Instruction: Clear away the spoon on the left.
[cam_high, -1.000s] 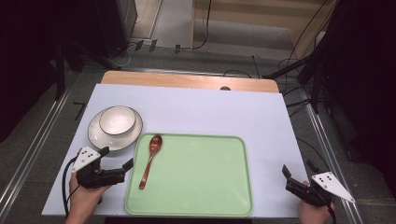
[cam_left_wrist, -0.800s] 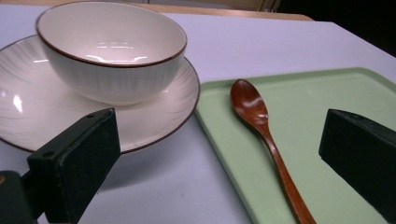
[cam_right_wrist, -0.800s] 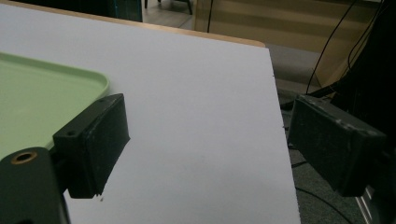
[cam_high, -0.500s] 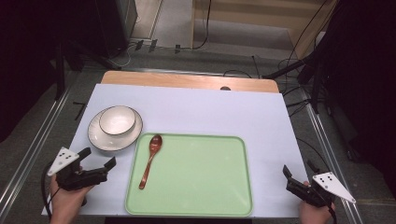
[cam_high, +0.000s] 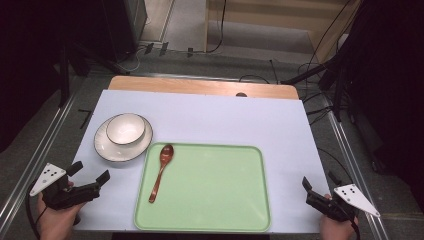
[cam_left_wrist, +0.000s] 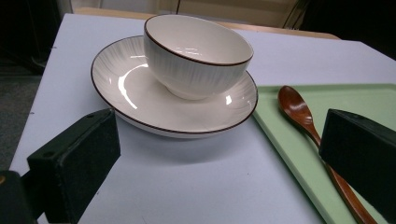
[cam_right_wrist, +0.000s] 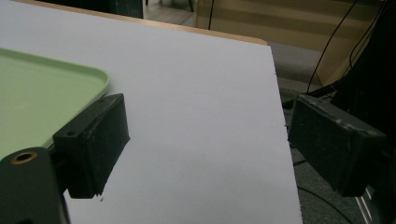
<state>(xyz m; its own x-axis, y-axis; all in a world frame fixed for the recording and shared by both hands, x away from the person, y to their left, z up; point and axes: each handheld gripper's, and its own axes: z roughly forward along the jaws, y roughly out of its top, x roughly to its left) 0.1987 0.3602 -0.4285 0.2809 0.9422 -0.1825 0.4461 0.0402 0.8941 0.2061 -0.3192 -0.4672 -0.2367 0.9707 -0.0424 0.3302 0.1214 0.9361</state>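
A white bowl with a brown rim (cam_high: 125, 128) (cam_left_wrist: 196, 56) stands on a white plate (cam_high: 106, 149) (cam_left_wrist: 135, 93) at the table's left. To their right lies a green tray (cam_high: 215, 195) (cam_left_wrist: 359, 100) (cam_right_wrist: 42, 88), with a brown wooden spoon (cam_high: 161, 171) (cam_left_wrist: 299, 109) along its left side. My left gripper (cam_high: 90, 172) (cam_left_wrist: 219, 154) is open near the front left corner, pointing at the plate and holding nothing. My right gripper (cam_high: 318, 180) (cam_right_wrist: 210, 135) is open at the front right edge, just right of the tray, over bare white table.
The white tabletop (cam_high: 225, 120) has a bare wooden strip (cam_high: 200, 86) along its far edge. Metal rails (cam_high: 40, 150) run down both sides. Cables (cam_high: 320, 107) and dark stands sit on the floor beyond the table's right and far sides.
My left gripper has drawn back to the left, from beside the tray's left edge toward the table's front left corner. The right gripper has stayed put.
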